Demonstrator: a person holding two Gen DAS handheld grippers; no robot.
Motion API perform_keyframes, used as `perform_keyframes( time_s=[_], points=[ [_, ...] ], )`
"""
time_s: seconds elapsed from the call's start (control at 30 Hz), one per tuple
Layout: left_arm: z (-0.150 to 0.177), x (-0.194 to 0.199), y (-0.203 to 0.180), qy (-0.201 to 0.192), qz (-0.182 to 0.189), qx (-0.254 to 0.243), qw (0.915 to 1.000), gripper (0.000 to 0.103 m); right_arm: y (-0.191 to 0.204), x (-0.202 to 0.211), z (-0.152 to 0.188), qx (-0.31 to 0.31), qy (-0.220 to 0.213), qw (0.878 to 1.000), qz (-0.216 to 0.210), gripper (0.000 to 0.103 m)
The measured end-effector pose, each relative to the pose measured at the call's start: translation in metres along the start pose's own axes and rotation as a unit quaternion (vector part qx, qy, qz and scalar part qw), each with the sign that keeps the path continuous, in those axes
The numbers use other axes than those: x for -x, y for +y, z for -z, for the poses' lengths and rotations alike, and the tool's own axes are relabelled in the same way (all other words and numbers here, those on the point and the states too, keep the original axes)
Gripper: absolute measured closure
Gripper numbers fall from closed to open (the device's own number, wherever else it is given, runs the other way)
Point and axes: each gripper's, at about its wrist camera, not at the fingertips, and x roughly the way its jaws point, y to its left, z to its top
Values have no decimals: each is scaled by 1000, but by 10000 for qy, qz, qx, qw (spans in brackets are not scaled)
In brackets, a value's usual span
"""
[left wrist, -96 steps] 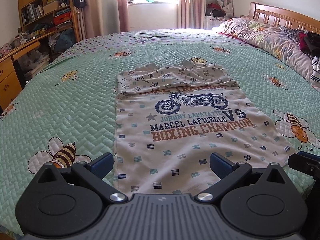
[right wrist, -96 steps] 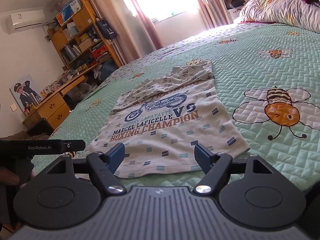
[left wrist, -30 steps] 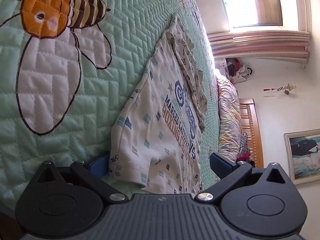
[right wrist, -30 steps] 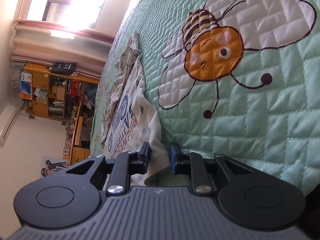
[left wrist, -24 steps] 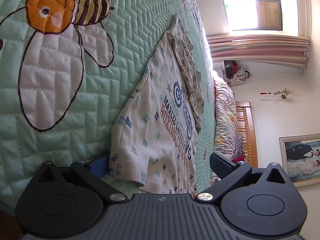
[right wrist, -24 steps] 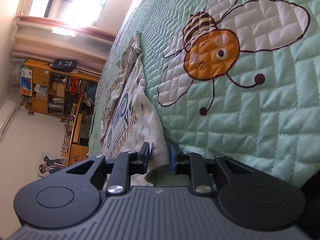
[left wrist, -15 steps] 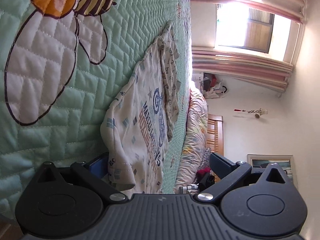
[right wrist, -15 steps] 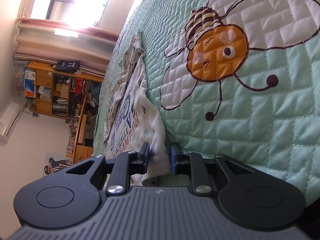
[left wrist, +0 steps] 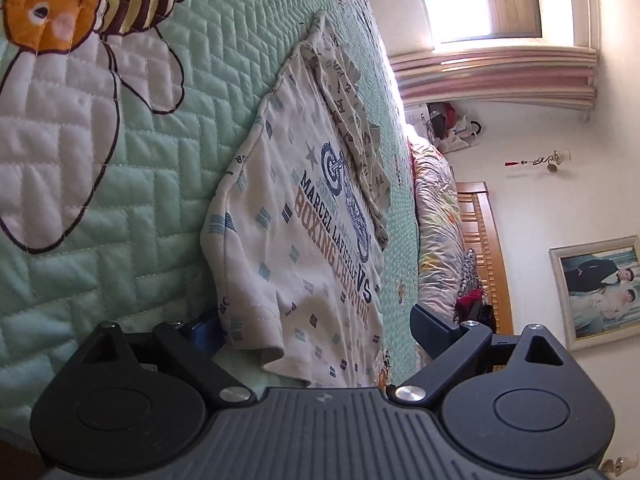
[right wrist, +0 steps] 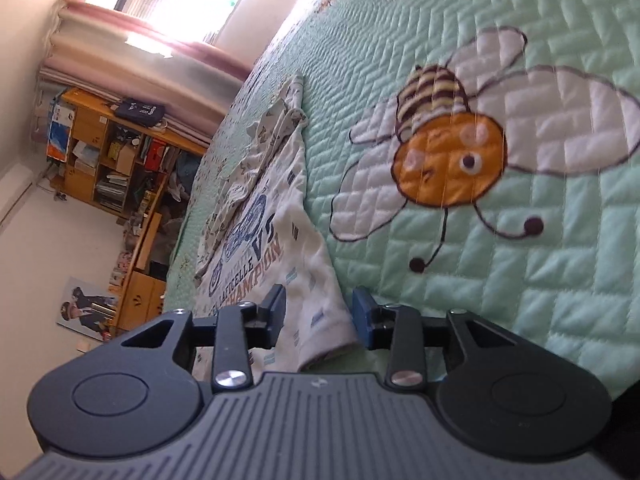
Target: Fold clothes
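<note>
Your T-shirt (left wrist: 304, 240) is thin, soft knit, so it will sag and slide; take it by the stitched hem corners nearest the bed's foot edge. It lies flat mid-bed, white with small dashes and a motorcycle print. Your left tongs (left wrist: 316, 332) gape wide around one corner; your right tongs (right wrist: 319, 312) have just been opening, hem between them, unpinched.

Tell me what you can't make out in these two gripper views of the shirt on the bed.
- Left view: the shirt hem's near edge is hidden behind the left gripper body.
- Right view: the right gripper body covers the shirt's corner; the bee is motion-blurred.
- Shelf items: too small.
</note>
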Motion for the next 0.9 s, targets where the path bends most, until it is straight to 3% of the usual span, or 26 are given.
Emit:
perform_keyframes(
  time_s=[0.13,0.3,0.37,0.47,0.63,0.83,0.9],
  points=[
    [-3,-2,1,-61,18,89,9999,13,-8,-15,2,-139,423,9989,-138,61],
    [1,9,3,-67,-20,6,10000,42,-1,-21,14,-268,551,9955,-717,62],
    [0,14,5,-78,-25,-13,10000,48,5,-17,16,-187,512,9944,-900,66],
    [-3,16,8,-91,-79,20,9999,54,4,-6,11,-95,252,9972,-704,75],
    [4,11,19,12,-110,114,9999,55,-2,-5,10,-21,327,9990,-316,96],
    [6,20,21,-51,-148,66,9999,60,0,-5,14,-1,239,9991,-345,97],
    [7,21,23,-65,-214,58,9997,67,1,-5,14,24,240,9992,-319,97]
  ],
)
